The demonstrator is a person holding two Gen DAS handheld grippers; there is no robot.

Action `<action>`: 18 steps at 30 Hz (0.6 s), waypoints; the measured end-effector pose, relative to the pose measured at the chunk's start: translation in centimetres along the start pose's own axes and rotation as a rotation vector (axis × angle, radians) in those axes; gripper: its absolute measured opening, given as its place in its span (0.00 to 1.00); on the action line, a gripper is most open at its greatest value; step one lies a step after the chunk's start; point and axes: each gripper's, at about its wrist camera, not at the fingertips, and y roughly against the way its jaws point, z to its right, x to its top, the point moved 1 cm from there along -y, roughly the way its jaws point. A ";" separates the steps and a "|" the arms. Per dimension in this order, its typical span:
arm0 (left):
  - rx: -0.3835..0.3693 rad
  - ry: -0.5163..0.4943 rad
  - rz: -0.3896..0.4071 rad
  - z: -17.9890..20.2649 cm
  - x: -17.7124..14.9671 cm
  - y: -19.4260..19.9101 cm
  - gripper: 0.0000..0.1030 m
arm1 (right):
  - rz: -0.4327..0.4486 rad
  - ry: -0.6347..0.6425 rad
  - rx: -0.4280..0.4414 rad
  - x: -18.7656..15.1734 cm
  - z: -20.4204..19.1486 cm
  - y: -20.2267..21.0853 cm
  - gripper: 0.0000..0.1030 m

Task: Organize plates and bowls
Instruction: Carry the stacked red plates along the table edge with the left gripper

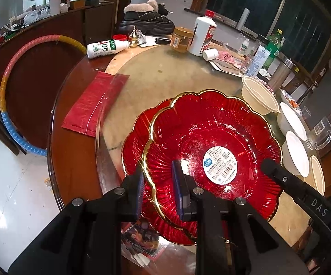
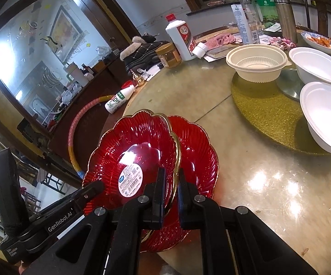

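So we've got two red scalloped plates with gold rims, the top plate [image 1: 211, 137] sitting offset on the lower plate [image 1: 134, 142], both near the edge of the round tabletop [image 1: 160, 73]. A white round sticker [image 1: 221, 163] with a barcode sits in the middle of the top plate; its print is too small for us to read.

Our left gripper [image 1: 158, 183] is pinched narrow on the top plate's gold rim. Our right gripper [image 2: 171, 189] is clamped on the rim from the other side. Its arm reads "DAS" in the left view, and the left one reads "GenRobot.AI" in the right view.

Bowl count: one cream ribbed bowl [image 2: 255, 63] and two white bowls [image 2: 317, 68] [image 2: 325, 114], all empty, on a gold glitter turntable [image 2: 263, 114], well apart from the plates. A white bottle [image 2: 181, 37] with a red cap stands further back, and a small milk bottle [image 1: 107, 48] lies on its side.

Tabletop is dark wood under a beige cover. A multicoloured hula hoop [image 1: 12, 91] leans nearby, and a mirrored cabinet [image 2: 32, 68] stands behind.
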 end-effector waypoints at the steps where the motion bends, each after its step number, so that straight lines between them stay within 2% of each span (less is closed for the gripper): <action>1: -0.002 0.000 0.001 0.0 0.0 0.0 0.19 | 0.002 0.001 -0.002 0.0 -0.1 0.1 0.08; 18: 0.020 -0.021 -0.038 0.4 0.1 -2.2 0.19 | -0.039 -0.027 -0.003 -0.2 1.3 -1.9 0.08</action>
